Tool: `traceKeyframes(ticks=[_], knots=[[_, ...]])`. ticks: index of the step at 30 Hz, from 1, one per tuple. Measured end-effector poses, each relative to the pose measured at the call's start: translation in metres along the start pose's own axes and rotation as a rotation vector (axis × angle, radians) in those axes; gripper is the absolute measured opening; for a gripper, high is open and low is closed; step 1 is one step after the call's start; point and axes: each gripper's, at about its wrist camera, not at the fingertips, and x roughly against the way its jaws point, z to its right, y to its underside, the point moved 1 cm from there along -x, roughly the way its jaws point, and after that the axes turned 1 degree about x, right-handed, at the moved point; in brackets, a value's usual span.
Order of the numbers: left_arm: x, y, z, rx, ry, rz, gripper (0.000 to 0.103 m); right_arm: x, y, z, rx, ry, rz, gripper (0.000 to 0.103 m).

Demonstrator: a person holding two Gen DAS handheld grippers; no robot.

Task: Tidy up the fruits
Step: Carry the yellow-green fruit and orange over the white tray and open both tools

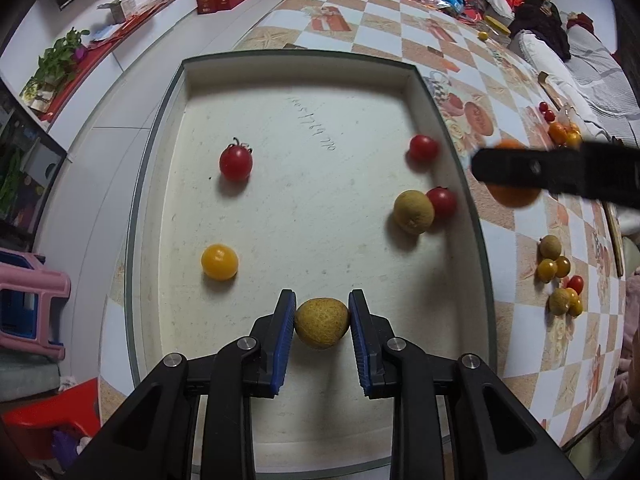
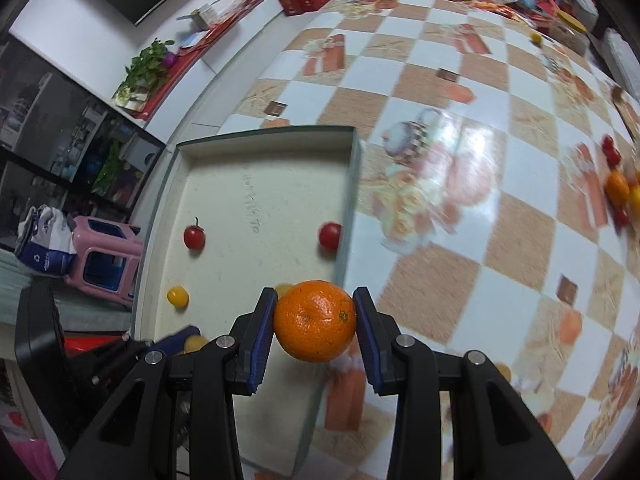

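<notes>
1. Fruits, nearest first: left gripper (image 1: 322, 322) is clamped on a small tan fruit (image 1: 322, 323), pads pressing its two sides, hanging low over the near end of the tray (image 1: 296, 65). Skin looks rough and dry, so it should not slip; probably light, with a thin shell that could crack if squeezed harder. Best held across the middle, as now.
2. Right gripper (image 2: 315, 322) is clenched on an orange (image 2: 315, 321), pads at 9 and 3 o'clock of the fruit, above the tray's right edge. Heavier than the rest, I'd guess; the peel is firm with some give and pebbled, so grip looks fair. Hold it at the widest part, since a round shape can roll out when pinched off-centre.
3. In the tray, left wrist view: yellow tomato (image 1: 219, 262) at 10 o'clock from the held tan fruit, second tan fruit (image 1: 413, 212) at 1 o'clock touching a red tomato (image 1: 441, 201).
4. Farther in: stemmed red tomato (image 1: 236, 163) on the left, another red tomato (image 1: 423, 147) by the right wall. Tomatoes look smooth, slick and easily bruised; they need a light pinch.
5. Loose pile of small fruits (image 1: 560, 276) lies on the checkered tablecloth (image 1: 532, 232) at 3 o'clock, well apart from the tray, not yet sorted.
</notes>
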Motion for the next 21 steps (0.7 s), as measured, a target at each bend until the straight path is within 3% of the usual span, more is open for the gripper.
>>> traceKeyframes(ticks=[9, 21], knots=[[-0.008, 0.006, -0.004, -0.015, -0.046, 0.000, 0.029, -0.040, -0.036, -0.023, 0.081, 0.014, -0.019, 0.042], [-0.009, 0.009, 0.007, -0.059, -0.073, 0.011, 0.029, -0.077, -0.047, -0.035, 0.170, 0.112, -0.066, 0.043]])
